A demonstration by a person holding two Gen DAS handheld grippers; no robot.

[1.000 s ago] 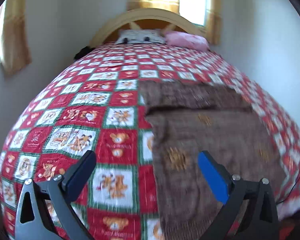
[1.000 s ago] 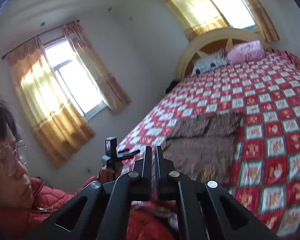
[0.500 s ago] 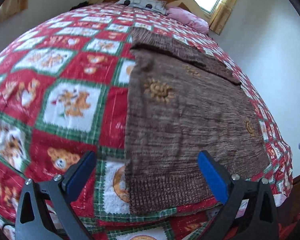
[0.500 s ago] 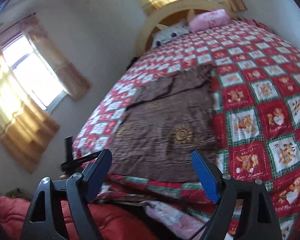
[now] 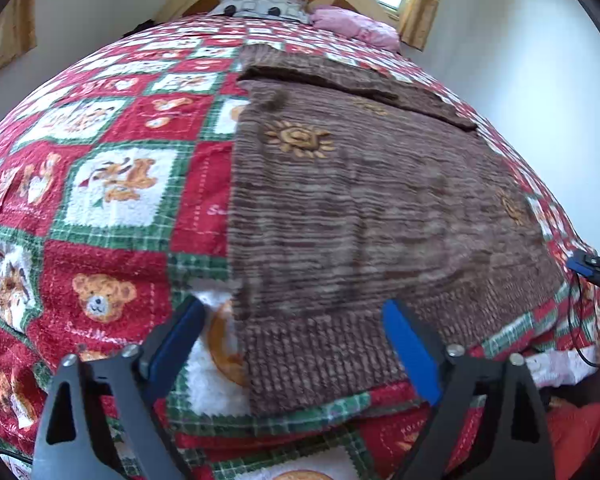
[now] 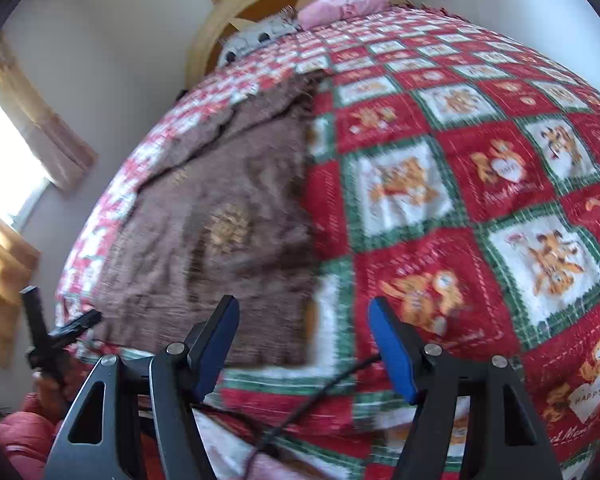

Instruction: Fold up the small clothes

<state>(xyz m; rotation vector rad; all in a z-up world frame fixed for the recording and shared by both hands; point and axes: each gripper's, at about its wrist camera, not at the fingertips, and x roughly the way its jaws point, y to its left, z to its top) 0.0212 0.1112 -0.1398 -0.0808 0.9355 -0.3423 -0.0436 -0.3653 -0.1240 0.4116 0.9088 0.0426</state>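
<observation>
Nearest the camera, the left tool point(image 5: 290, 340) hangs over the near left hem corner of the brown knitted garment point(image 5: 360, 208), jaws apart and just been narrowing, the corner between them but not pinched. The right tool point(image 6: 300, 340) hangs over the garment's near right hem corner, jaws also apart and just been narrowing, nothing gripped. The garment lies flat on the bear-patterned quilt point(image 5: 112, 184) of the bed, hem at the foot edge, its far end already turned over in a band. Beyond the garment sit a grey pillow point(image 5: 260, 6) and a pink pillow point(image 5: 352, 28). This looks like the reach for the hem; next, both tools should probably pinch their corners and carry them away toward the folded band.
</observation>
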